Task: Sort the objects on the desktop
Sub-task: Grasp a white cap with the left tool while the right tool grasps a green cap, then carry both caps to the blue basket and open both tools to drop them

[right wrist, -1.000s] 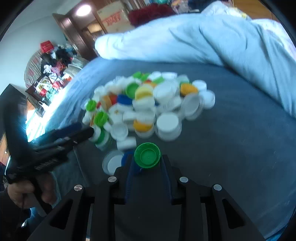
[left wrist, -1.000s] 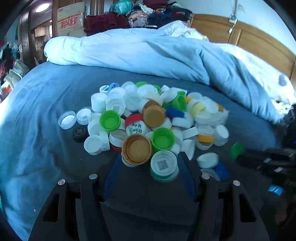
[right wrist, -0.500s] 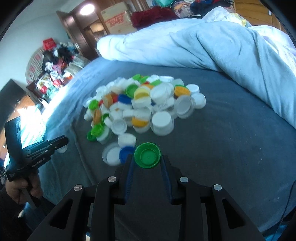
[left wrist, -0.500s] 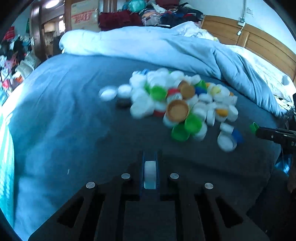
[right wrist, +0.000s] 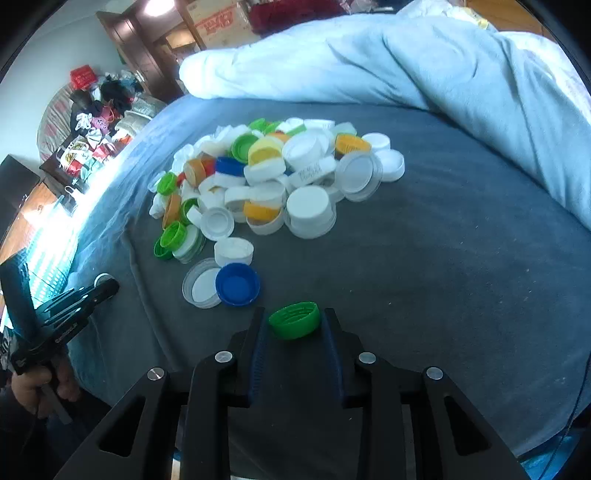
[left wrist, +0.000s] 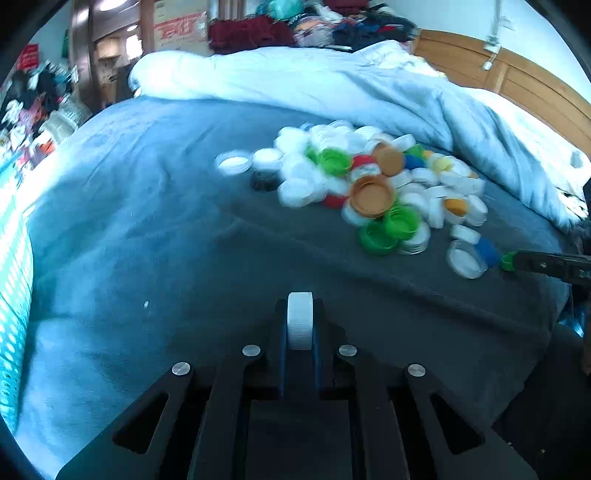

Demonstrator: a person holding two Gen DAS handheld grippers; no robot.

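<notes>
On the bed [right wrist: 461,258], over a grey-blue sheet [left wrist: 147,240], lies a heap of caps [right wrist: 280,177], mostly white, with green, orange, yellow, blue and red mixed in. Behind the heap, a bunched pale-blue duvet [right wrist: 424,62]. Nearest the right tongs [right wrist: 294,325], apart from the heap: a blue cap [right wrist: 237,284], open side up, touching a clear-rimmed white lid [right wrist: 201,286] on its left, and a white cap [right wrist: 233,251] just beyond them. Clamped between the right tongs, a green cap [right wrist: 294,320], tilted, ribbed side showing, held just above the sheet near the bed's front. Seen from the left view, the same green cap [left wrist: 508,260] peeks out at the tip of the right tongs [left wrist: 517,261] at the right edge, just beside the blue cap [left wrist: 488,251] and the lid [left wrist: 465,258]. Pinched shut in the left tongs [left wrist: 300,325], a white cap [left wrist: 300,320] standing on edge, ribbed rim facing the camera, well to the left of the heap [left wrist: 369,184] over bare sheet. From the right view, left tongs [right wrist: 105,290] visible at the lower left beyond the bed's edge, gripped by a hand [right wrist: 40,384], white cap [right wrist: 102,277] barely showing at the tip. At the heap's front on that side, two green caps [left wrist: 388,229] and a large orange cap [left wrist: 371,195] open side up; at its far left, a white lid [left wrist: 234,162] and a dark cap [left wrist: 264,181], blurred. Beyond the bed, clutter of clothes [right wrist: 96,107] and a cardboard box [right wrist: 218,18].
</notes>
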